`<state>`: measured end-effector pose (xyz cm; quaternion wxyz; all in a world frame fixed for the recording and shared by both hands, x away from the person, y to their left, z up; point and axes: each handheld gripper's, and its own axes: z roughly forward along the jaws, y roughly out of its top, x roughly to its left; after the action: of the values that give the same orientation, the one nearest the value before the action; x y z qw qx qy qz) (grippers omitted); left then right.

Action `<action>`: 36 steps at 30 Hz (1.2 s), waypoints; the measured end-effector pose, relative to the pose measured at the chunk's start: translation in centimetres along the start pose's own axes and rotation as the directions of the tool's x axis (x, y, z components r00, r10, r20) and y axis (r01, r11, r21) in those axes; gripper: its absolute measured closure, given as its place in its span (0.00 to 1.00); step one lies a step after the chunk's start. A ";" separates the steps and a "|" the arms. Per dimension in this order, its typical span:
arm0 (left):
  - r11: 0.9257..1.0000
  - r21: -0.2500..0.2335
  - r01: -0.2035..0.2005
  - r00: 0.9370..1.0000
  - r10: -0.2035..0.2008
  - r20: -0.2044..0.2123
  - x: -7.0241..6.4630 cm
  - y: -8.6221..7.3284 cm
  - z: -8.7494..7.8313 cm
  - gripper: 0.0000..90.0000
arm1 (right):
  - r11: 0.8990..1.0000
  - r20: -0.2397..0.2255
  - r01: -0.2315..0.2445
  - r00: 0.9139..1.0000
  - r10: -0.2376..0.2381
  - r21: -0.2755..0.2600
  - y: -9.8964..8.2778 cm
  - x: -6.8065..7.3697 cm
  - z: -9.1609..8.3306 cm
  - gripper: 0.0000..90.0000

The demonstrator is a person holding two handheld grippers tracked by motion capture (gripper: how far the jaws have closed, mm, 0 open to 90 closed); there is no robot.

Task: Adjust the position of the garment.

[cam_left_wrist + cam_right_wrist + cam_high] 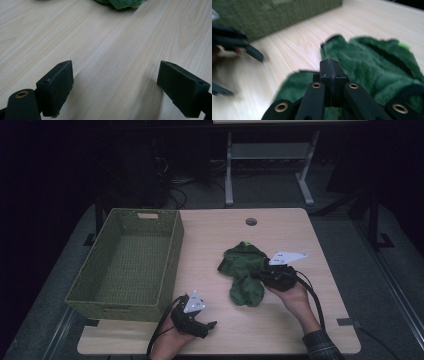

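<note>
A dark green fleece garment (243, 272) lies crumpled on the wooden table, right of centre; it has a small bright green tag near its far end. My right gripper (256, 275) rests at the garment's right side and points left onto it. In the right gripper view its jaws (331, 72) stand pressed together just above the fleece (374, 65), with no cloth seen between the pads. My left gripper (209, 325) sits near the front edge, its jaws (115, 85) wide apart over bare wood. The garment's near edge (120, 3) shows ahead of it.
A green woven basket (172, 260) stands on the table's left half; its side wall (274, 15) shows behind the garment. A round cable hole (251, 221) sits near the far edge. Bare wood lies between basket and garment. Desk legs and cables stand beyond.
</note>
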<state>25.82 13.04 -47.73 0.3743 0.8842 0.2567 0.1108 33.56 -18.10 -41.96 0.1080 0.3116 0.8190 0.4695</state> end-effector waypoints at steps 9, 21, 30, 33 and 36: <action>1.000 0.000 0.004 1.000 -0.004 0.002 0.0 0.0 0.0 0.14 | 0.992 -0.059 -0.005 0.998 0.012 0.126 -1.7 -0.2 2.8 1.00; 1.000 0.000 0.004 1.000 -0.004 0.005 0.0 0.1 0.2 0.14 | 0.979 -0.151 0.012 0.988 0.020 0.203 -2.5 -0.1 4.2 1.00; 1.000 -0.006 0.031 0.999 -0.031 0.019 0.5 1.5 0.4 0.16 | 0.994 -0.094 -0.008 0.995 0.018 0.112 -1.4 -0.4 2.1 0.84; 0.999 -0.023 0.044 0.999 -0.044 0.020 1.1 2.3 0.0 0.16 | 0.996 -0.076 -0.012 0.997 0.018 0.084 -1.1 -0.7 1.5 0.81; 0.997 -0.039 0.066 0.998 -0.065 0.027 1.8 3.2 -0.2 0.17 | 0.994 -0.051 -0.013 0.999 0.018 0.105 -0.6 -0.8 1.0 0.75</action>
<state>28.46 12.20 -45.29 0.3986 0.8690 0.2783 0.0922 34.42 -18.14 -43.12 0.0666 0.3108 0.8425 0.4350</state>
